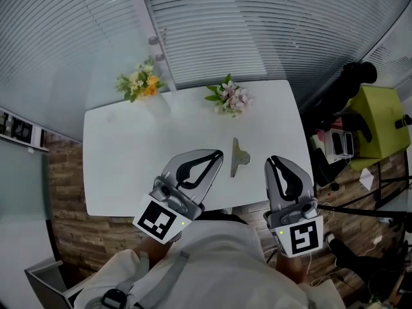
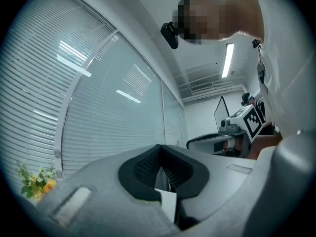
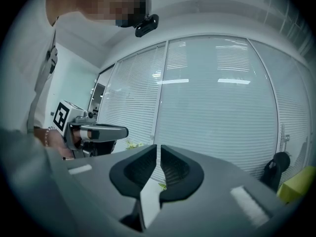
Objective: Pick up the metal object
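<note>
Light shirt (image 1: 212, 262) of the person fills the bottom of the head view, closest in. Two grippers reach out from it over the near edge of the white counter (image 1: 122, 172), each carrying one black-and-white marker cube.

Left gripper (image 1: 217, 153) – fingers brought together at the tips, nothing between them; its own view shows the black pads meeting, with only blinds beyond.

Right gripper (image 1: 273, 161) – fingers parted by a thin slit, narrow, holding nothing; through the slit its own view shows blinds and a scrap of green leaves.

One metal object (image 1: 238, 156), grey and flat, roughly T-shaped, lies on the counter between the two grippers. It is just beside the left fingertips and a little further from the right ones. Neither pair of fingers grips it.

Two bunches of flowers stand at the far edge of the counter: one yellow and orange bunch (image 1: 140, 82) at the left, one pink and white bunch (image 1: 230, 98) nearer the middle, well apart from the metal object.

White blinds (image 1: 212, 31) run behind the counter, and there is wood-pattern floor (image 1: 71, 192) at its left side.
</note>
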`<state>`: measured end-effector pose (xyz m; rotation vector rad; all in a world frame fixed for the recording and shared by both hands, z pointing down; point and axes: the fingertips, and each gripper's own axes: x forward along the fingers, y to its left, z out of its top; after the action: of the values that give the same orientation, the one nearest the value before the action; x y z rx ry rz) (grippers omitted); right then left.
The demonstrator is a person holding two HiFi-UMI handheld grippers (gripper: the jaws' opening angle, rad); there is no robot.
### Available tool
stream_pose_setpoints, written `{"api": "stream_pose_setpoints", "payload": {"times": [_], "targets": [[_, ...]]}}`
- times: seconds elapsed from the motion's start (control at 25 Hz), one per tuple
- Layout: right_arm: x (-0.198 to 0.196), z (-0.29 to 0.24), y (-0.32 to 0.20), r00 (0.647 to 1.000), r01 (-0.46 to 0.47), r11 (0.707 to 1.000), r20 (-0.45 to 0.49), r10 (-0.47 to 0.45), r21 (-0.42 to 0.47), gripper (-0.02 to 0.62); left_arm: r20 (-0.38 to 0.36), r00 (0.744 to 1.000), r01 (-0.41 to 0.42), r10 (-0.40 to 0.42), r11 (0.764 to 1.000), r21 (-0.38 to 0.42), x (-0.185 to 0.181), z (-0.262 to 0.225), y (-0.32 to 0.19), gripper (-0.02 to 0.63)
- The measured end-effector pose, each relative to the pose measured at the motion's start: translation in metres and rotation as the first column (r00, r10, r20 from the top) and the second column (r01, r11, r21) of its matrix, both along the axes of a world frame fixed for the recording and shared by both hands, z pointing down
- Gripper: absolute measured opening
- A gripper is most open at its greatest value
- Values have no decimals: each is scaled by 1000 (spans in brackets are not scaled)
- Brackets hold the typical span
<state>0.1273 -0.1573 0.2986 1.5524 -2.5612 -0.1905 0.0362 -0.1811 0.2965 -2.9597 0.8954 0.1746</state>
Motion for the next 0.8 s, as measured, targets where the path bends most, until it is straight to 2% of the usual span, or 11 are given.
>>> {"api": "stream_pose_setpoints", "payload": {"times": [0.32,0.8], "targets": [[14,31,-11,1000,-25,998,-9,25,-61,38,-1,1000,5,-5,1000,-6,2,0,-2,5],[32,107,-26,998,-58,984,-16,56,-166,57,-2,1000,17,-17,1000,-9,1,1,-6,5]]}}
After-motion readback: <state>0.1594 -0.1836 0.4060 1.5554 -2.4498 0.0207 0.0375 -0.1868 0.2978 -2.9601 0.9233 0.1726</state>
